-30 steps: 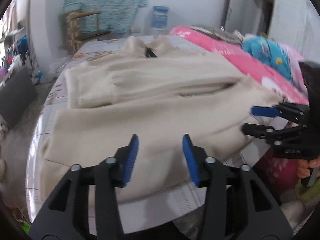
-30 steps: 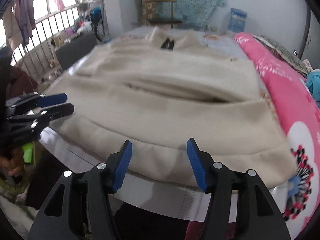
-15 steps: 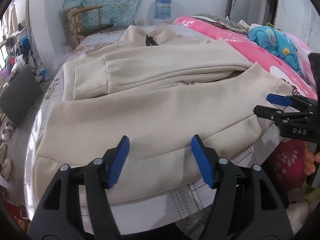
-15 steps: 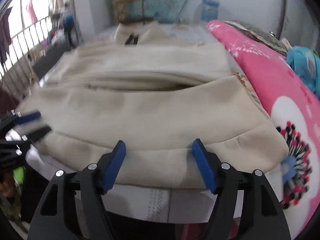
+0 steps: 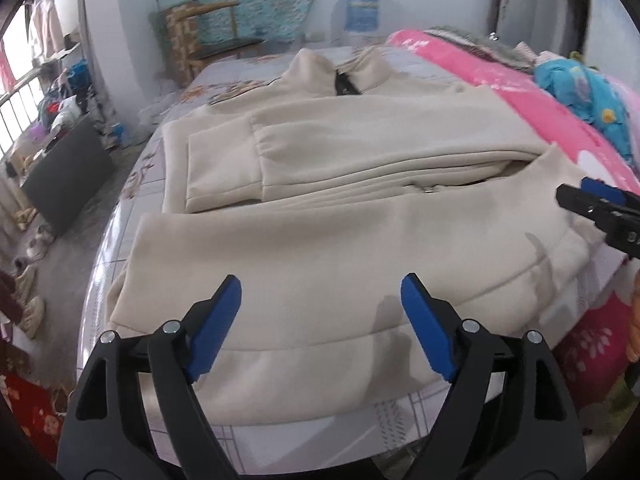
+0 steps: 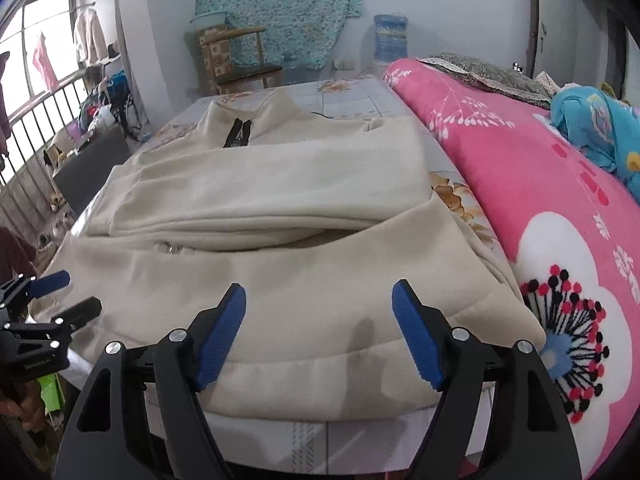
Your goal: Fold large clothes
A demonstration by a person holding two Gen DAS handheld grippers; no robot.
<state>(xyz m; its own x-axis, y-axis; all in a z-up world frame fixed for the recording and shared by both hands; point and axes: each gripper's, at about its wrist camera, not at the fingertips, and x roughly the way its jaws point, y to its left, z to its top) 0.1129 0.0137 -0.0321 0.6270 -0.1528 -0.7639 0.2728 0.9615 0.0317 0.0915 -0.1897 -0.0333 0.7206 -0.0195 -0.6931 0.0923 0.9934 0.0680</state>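
A large cream jacket (image 5: 340, 216) lies flat on the bed, collar at the far end, both sleeves folded across its chest, hem toward me; it also shows in the right wrist view (image 6: 280, 240). My left gripper (image 5: 320, 316) is open and empty, just above the hem at its left half. My right gripper (image 6: 318, 320) is open and empty above the hem at its right half. The right gripper shows at the right edge of the left wrist view (image 5: 600, 208). The left gripper shows at the left edge of the right wrist view (image 6: 44, 300).
The bed sheet (image 5: 280, 444) has a tile pattern. A pink flowered quilt (image 6: 540, 200) and a blue toy (image 6: 600, 128) lie along the bed's right side. A wooden chair (image 6: 236, 60) and a water bottle (image 6: 390, 40) stand by the far wall. Railing and clutter are on the left.
Both grippers have opened wider and settled lower over the jacket's hem. The jacket has not moved.
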